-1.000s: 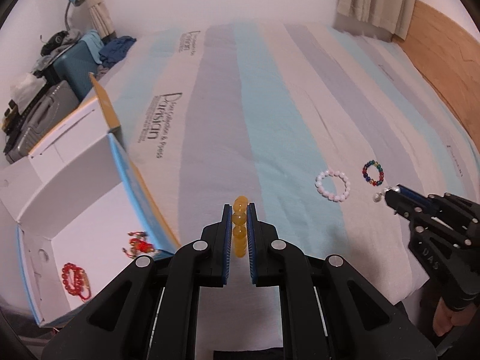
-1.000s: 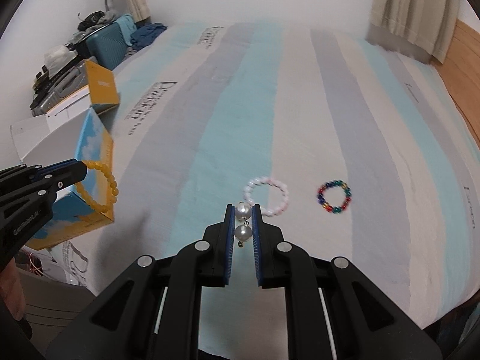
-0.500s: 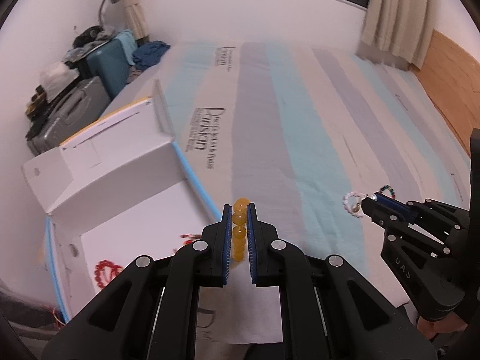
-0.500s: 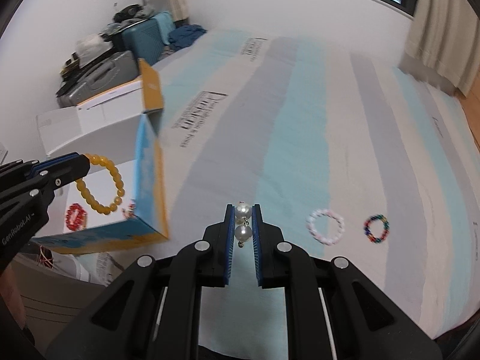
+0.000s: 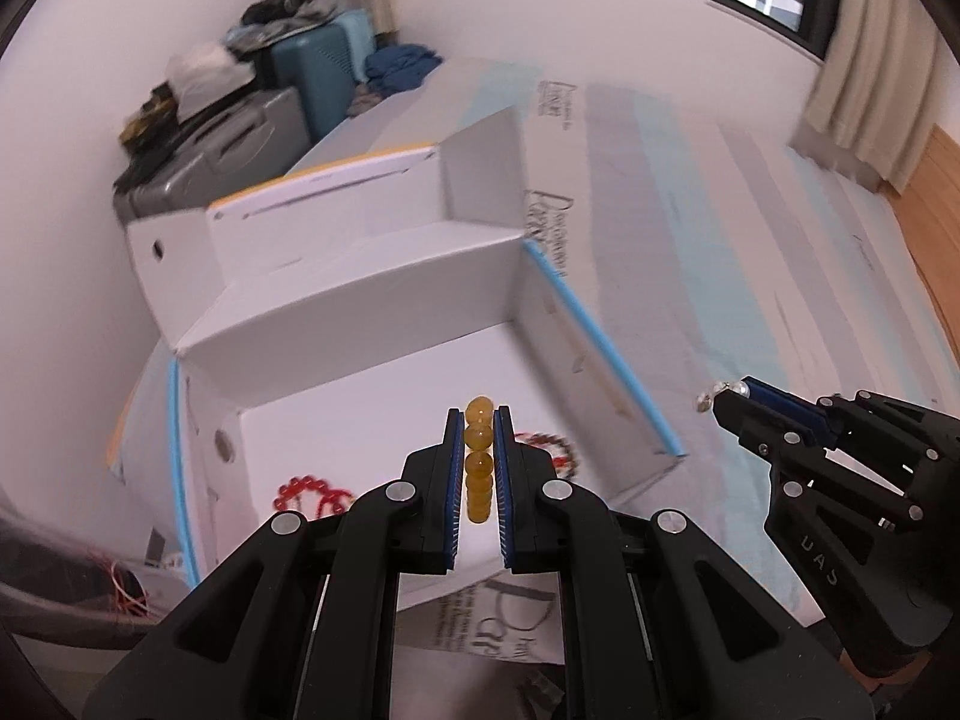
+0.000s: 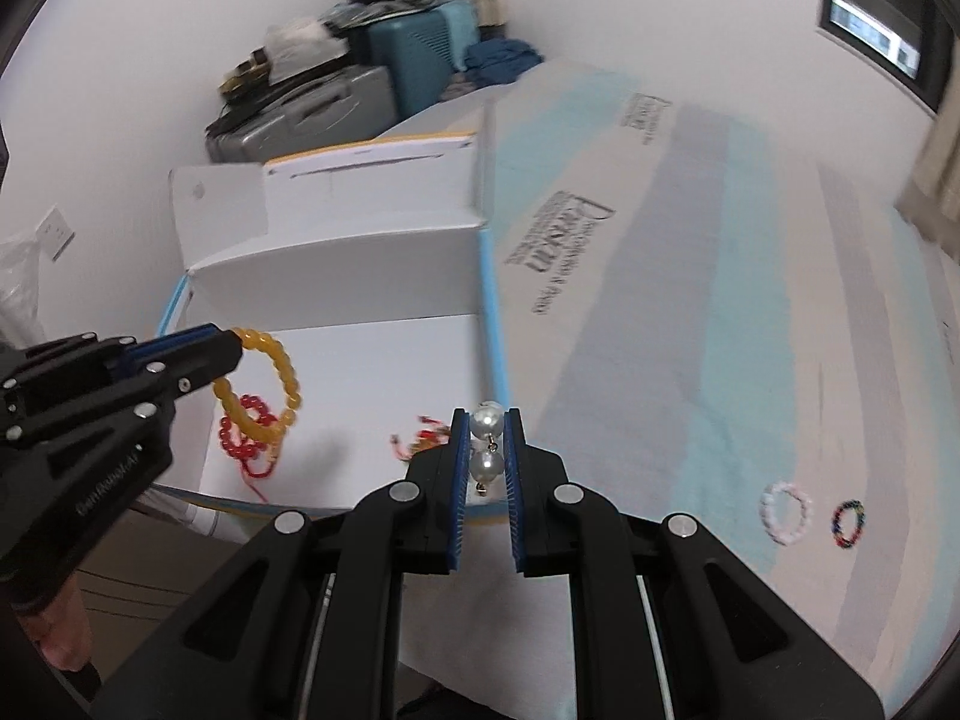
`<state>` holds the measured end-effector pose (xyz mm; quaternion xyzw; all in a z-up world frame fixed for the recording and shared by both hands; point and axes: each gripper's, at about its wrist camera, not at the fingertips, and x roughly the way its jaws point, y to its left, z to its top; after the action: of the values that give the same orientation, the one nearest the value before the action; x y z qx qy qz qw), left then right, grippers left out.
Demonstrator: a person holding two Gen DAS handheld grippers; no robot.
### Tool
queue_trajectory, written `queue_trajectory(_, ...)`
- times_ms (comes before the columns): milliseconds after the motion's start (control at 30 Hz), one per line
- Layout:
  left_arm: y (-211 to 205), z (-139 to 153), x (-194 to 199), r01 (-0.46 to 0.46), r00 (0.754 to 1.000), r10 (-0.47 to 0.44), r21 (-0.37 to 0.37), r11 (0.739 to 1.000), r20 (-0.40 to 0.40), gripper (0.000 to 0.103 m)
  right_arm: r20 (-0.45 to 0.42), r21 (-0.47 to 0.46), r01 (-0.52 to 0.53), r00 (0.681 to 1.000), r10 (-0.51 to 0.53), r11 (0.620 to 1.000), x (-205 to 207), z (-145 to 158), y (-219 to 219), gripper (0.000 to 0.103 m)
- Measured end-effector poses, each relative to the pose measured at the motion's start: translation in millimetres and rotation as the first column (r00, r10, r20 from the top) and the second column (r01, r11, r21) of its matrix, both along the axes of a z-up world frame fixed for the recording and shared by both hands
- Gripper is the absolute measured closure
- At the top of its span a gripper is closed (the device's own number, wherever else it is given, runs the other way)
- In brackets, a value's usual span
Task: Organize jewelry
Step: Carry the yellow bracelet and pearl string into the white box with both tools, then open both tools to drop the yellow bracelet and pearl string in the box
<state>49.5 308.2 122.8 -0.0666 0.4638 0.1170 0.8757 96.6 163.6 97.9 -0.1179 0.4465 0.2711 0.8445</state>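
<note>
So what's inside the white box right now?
In the white box: a red bead bracelet and a red charm piece. The right gripper hides the near corner.

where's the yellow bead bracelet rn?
Yellow bead bracelet is clamped in the left tongs, hanging above the open white box, over the red bracelet lying inside.

box (image 6: 336, 282) top open; red bracelets (image 6: 246, 432) crowd its left floor, middle bare.
</note>
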Motion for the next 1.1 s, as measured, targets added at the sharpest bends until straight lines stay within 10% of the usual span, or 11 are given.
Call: queue_trajectory(1100, 106, -146, -1, -0.143, 0.949, 0.112, -0.086, 0.986, -0.295, 0.094, -0.333, -0.197, -0.067, 0.943, -0.002, 0.978, 26, -157, 116, 0.092)
